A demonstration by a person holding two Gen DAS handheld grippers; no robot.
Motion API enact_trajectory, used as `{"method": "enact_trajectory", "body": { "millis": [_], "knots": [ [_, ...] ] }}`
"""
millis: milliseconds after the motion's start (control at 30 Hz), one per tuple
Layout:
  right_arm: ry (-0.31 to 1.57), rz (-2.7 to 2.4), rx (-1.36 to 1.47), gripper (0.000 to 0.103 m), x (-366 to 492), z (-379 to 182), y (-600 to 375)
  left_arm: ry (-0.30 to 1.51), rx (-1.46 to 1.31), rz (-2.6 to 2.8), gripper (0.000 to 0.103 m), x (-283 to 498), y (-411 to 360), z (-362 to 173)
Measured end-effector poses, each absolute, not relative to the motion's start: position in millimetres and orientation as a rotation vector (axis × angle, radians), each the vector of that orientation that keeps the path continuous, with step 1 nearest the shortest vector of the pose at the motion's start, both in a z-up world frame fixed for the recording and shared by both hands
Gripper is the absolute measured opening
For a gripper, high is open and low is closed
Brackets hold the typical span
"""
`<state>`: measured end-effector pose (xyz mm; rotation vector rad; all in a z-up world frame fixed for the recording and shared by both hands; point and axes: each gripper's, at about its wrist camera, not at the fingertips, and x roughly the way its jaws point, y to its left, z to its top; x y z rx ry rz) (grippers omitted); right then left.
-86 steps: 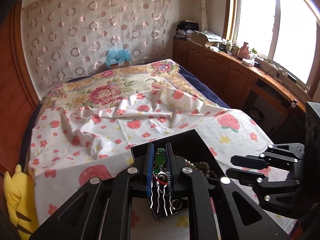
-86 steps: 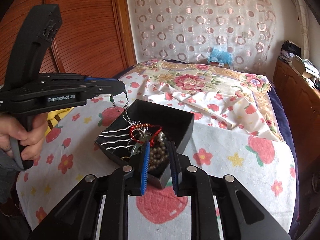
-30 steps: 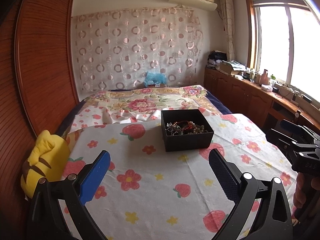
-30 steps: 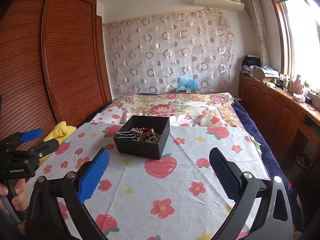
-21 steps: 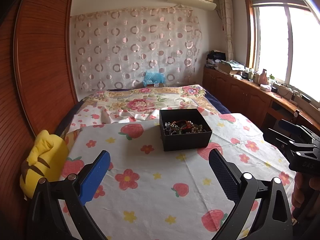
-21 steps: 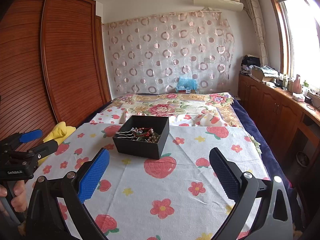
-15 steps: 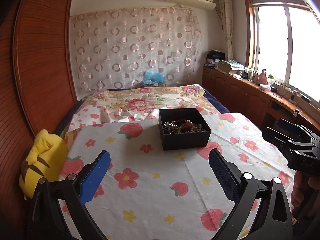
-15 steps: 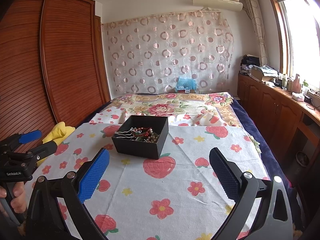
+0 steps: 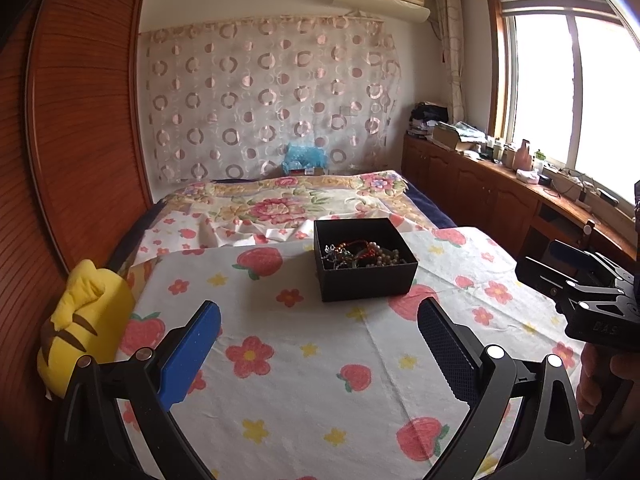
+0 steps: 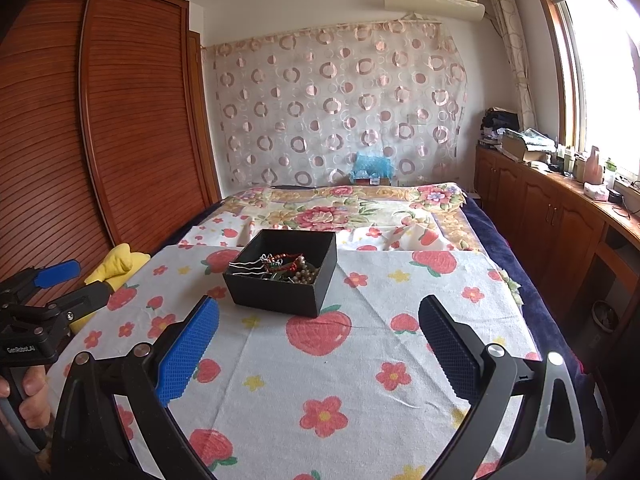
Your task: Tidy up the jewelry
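Both tongs, left (image 9: 318,340) & right (image 10: 318,336), gape wide w/ nothing held, well short of the black box (image 10: 282,278) ahead on the bed; jewelry (image 10: 286,266) heaped inside, so prob. task done.

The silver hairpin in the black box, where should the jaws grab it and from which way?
Probably grab the silver hairpin by its wavy prongs, coming straight down from above. The prongs stick out toward one wall of the open-topped black box, clear of the tangle of red cord and beads, and the walls block any sideways approach.
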<state>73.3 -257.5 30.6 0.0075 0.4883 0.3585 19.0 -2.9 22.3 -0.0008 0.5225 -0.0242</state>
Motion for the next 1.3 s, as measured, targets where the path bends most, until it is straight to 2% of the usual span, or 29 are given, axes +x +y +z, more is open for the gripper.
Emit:
{"method": "enact_trajectory", "body": {
  "millis": [1300],
  "knots": [
    [0.487, 0.357, 0.007, 0.101, 72.9, 31.1, -258.3, 0.515, 0.001, -0.028, 0.095, 16.9, -7.1, 27.1]
  ]
}}
